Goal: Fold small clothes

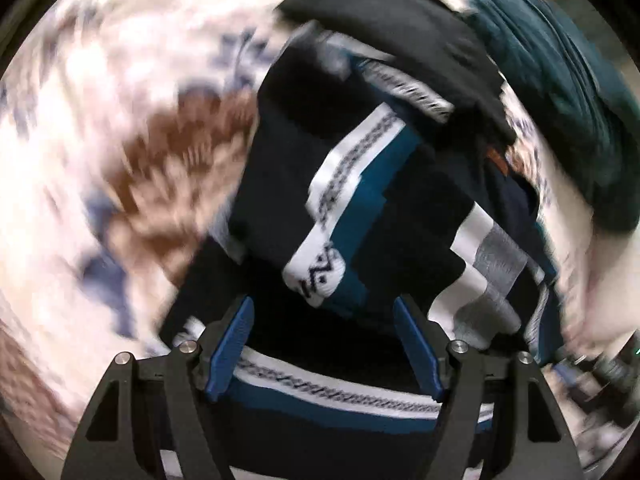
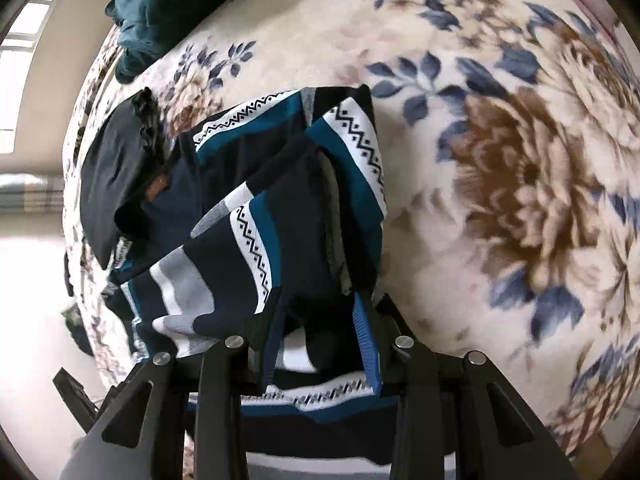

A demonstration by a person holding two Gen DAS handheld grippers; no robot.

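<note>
A: Item one, nearest: right gripper (image 2: pixel 322 316), blue-padded black jaws pinched on a bunched fold of the navy, teal and white zigzag-striped knit garment (image 2: pixel 256 216). State?

B: Gripping the cloth. The fold stands up between the pads, at six o'clock in the right wrist view.

A: Item two: left gripper (image 1: pixel 323 334).

B: Jaws apart, pads clear of cloth on both sides; the same striped garment (image 1: pixel 344 184) lies under and beyond them, from six toward twelve o'clock. Holding nothing, as far as the blurred view shows.

A: Item three, further out.

B: Black cloth piece (image 2: pixel 116 176) at nine o'clock, touching the garment's edge. Dark teal plush bundle (image 2: pixel 160 4) at eleven o'clock, well apart. All on the cream floral blanket (image 2: pixel 500 180).

A: Handling note?

B: Judged only: the garment is crumpled. Have the left take the matching edge, draw both taut, lay flat before creasing, clear of the black piece.
</note>
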